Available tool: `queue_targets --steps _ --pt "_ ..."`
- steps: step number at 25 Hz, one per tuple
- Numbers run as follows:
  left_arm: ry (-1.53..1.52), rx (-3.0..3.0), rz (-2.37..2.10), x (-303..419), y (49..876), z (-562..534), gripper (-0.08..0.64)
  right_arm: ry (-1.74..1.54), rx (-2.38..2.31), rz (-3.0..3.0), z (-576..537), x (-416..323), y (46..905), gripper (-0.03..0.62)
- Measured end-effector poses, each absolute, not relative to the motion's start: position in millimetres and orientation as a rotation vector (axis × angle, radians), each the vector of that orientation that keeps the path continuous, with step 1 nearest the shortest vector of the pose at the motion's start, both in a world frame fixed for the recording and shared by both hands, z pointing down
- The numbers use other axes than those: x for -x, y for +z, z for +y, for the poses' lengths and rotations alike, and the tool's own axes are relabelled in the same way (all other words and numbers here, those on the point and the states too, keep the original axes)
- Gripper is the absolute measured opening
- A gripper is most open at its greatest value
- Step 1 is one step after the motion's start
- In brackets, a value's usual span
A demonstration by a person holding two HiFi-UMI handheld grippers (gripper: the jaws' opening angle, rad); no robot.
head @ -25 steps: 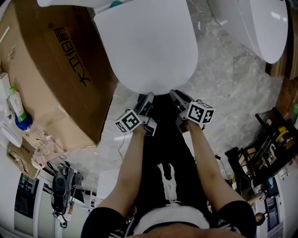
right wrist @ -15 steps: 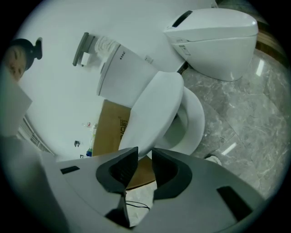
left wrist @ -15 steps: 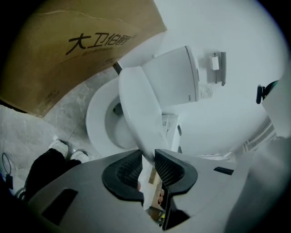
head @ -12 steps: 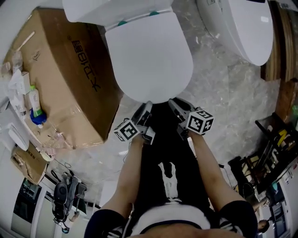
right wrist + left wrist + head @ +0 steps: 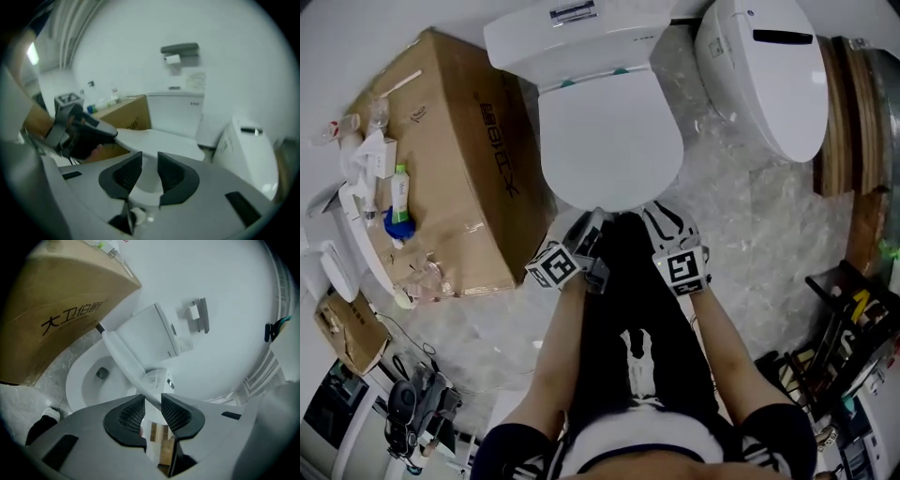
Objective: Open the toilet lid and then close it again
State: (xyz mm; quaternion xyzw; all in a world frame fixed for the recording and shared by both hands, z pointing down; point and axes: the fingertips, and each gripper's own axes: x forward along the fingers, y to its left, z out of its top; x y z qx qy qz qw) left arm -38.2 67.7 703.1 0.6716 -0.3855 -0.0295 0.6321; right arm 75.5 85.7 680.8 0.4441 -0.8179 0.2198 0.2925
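Note:
The white toilet lid [image 5: 609, 141] stands lifted a little off the bowl [image 5: 89, 380], hinged below the tank [image 5: 572, 37]. My left gripper [image 5: 592, 225] has the lid's front rim [image 5: 124, 359] running edge-on between its pads, and its jaws are opening. In the right gripper view that left gripper [image 5: 77, 131] sits clamped at the lid's [image 5: 154, 140] left edge. My right gripper [image 5: 661, 217] is at the front rim too, its marker cube facing up. Its jaws [image 5: 150, 171] stand apart with the lid lying flat across beyond them, not pinched.
A large cardboard box [image 5: 455, 159] stands close on the toilet's left, with bottles [image 5: 394, 202] on a shelf beyond it. A second white toilet [image 5: 764, 75] is at the right. Tool racks [image 5: 853, 328] stand at the right. A holder [image 5: 199, 315] hangs on the wall.
Both grippers have risen at the lid's front edge. The right gripper has rolled so its marker cube now faces up. The head view has tilted, and the tank now shows.

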Motion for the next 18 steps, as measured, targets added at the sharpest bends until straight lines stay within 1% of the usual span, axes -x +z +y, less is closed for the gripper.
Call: queue_targets --steps 1,3,4,6,12,14,18 --pt "-0.079 -1.543 -0.888 38.4 698.4 63.8 0.109 0.382 -1.133 -2.141 83.2 -76.4 676.0 0.083" --pt "-0.121 -1.561 -0.897 38.8 687.0 53.2 0.109 0.082 -1.005 -2.060 79.8 -75.1 674.3 0.108" --pt "-0.143 -1.571 -0.900 38.4 680.6 47.3 0.109 -0.008 -0.965 -2.028 77.2 -75.0 674.3 0.121" --pt "-0.169 -1.589 -0.908 37.8 670.3 37.5 0.110 -0.115 -0.940 -1.996 67.5 -75.5 669.7 0.126" --pt "-0.201 -1.601 -0.947 36.4 652.3 19.5 0.114 -0.226 -0.883 -2.042 35.5 -58.0 643.7 0.124" --pt "-0.225 -1.600 -0.963 36.1 645.3 13.2 0.114 -0.255 -0.840 -2.042 30.5 -51.9 636.5 0.101" --pt "-0.242 -1.603 -0.974 36.4 635.5 -2.0 0.115 -0.184 -0.827 -2.047 13.9 -50.7 626.7 0.092"
